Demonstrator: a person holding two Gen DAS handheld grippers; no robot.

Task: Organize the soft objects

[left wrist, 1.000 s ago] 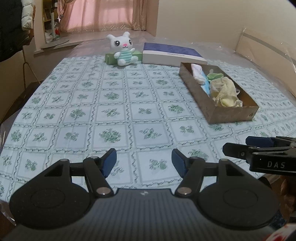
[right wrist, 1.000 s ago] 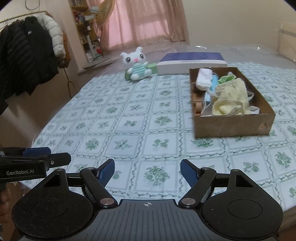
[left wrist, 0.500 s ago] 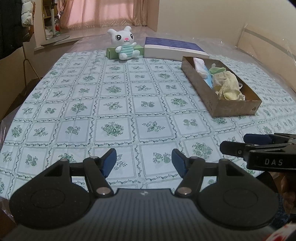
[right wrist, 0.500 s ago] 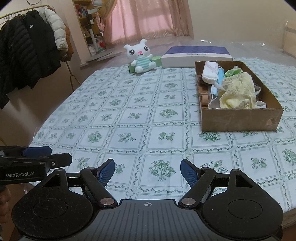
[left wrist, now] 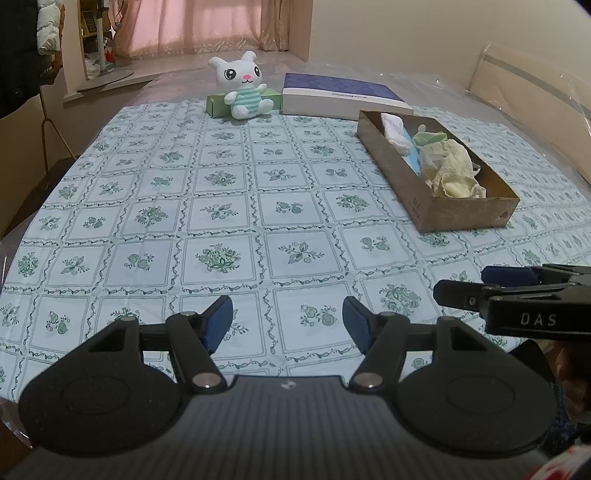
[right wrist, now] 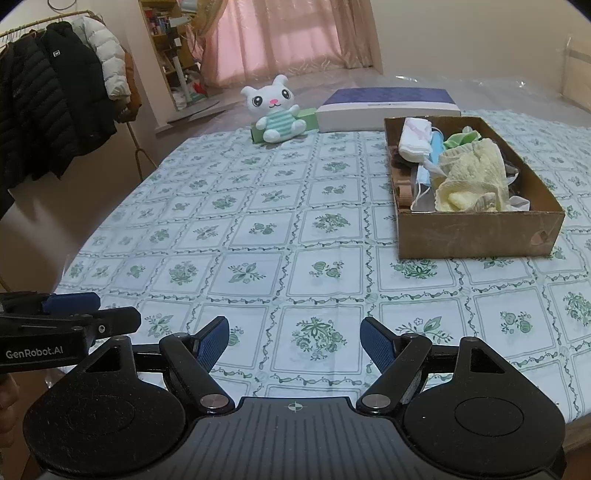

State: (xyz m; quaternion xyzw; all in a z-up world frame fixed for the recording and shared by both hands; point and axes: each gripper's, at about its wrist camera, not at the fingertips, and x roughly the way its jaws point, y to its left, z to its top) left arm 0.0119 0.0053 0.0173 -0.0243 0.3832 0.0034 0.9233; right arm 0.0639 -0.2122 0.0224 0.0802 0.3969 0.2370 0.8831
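A: Where are the soft things?

B: Most lie in the open cardboard box (right wrist: 476,232) on the right side of the table. A crumpled yellow knitted cloth (right wrist: 471,177) fills the near half. Behind it come a light green cloth (right wrist: 461,137), a blue face mask (right wrist: 424,173) and a folded white cloth (right wrist: 415,142) at the far end. Something brown sits along the box's left wall, too hidden to name.

A: Anything soft outside the box?

B: A white plush bunny (left wrist: 242,90) in a striped green top sits at the far edge, well apart from the box. It leans against a small green box (left wrist: 216,105). Just right of that lies a flat white box with a dark blue lid (left wrist: 341,96), near the cardboard box's far end.

A: And the tongs?

B: The left gripper (left wrist: 287,323) hangs over the near edge of the green-flowered tablecloth (left wrist: 221,218), its blue pads spread wide with nothing between them. The right gripper (right wrist: 294,341) is the same: jaws apart, empty, above the cloth in front of the box. Each shows side-on in the other's view.

A: Around the table?

B: Pink curtains (right wrist: 288,35) behind, and dark and white jackets (right wrist: 55,92) on a rack to the left.
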